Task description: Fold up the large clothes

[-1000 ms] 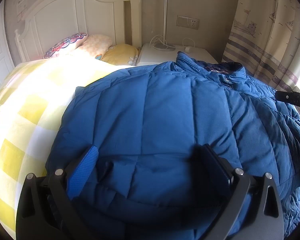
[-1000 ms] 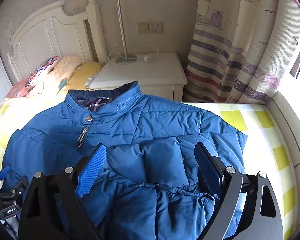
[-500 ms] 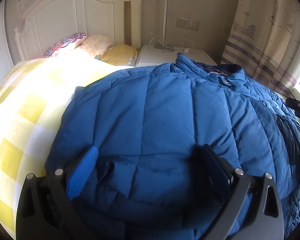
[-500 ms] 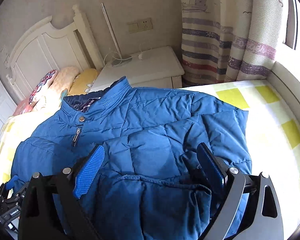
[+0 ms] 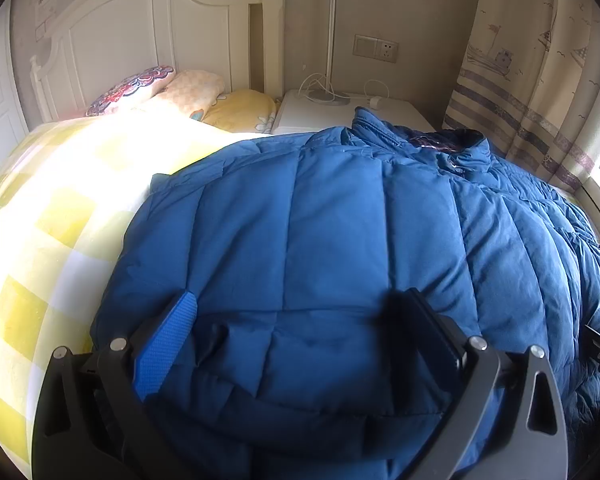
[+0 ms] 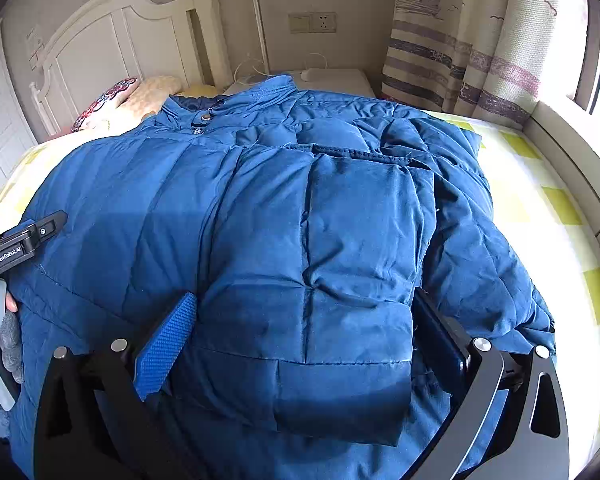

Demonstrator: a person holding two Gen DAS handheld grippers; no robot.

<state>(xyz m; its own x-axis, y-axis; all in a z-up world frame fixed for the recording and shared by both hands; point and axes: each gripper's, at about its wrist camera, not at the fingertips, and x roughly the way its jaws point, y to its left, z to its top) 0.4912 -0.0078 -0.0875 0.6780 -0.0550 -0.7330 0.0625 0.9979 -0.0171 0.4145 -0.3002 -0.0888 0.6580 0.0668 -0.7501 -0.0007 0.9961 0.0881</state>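
A large blue quilted down jacket (image 5: 340, 232) lies spread on the bed, collar (image 5: 432, 140) toward the nightstand. My left gripper (image 5: 296, 320) is open, its jaws wide apart over the jacket's lower left part. In the right wrist view the jacket (image 6: 180, 208) has a sleeve (image 6: 360, 264) folded across its front. My right gripper (image 6: 304, 320) is open, jaws on either side of that sleeve's lower end. The left gripper (image 6: 24, 240) shows at the left edge of the right wrist view.
The bed has a yellow and white checked sheet (image 5: 60, 216). Pillows (image 5: 180, 92) lie by the white headboard (image 5: 140, 36). A white nightstand (image 5: 352, 108) with a lamp pole and cables stands behind. Striped curtains (image 6: 460, 48) and a window ledge (image 6: 572, 148) are at the right.
The right gripper has moved down and closer over the jacket, so the folded sleeve now fills its view. The left gripper has stayed almost still. Both stayed open.
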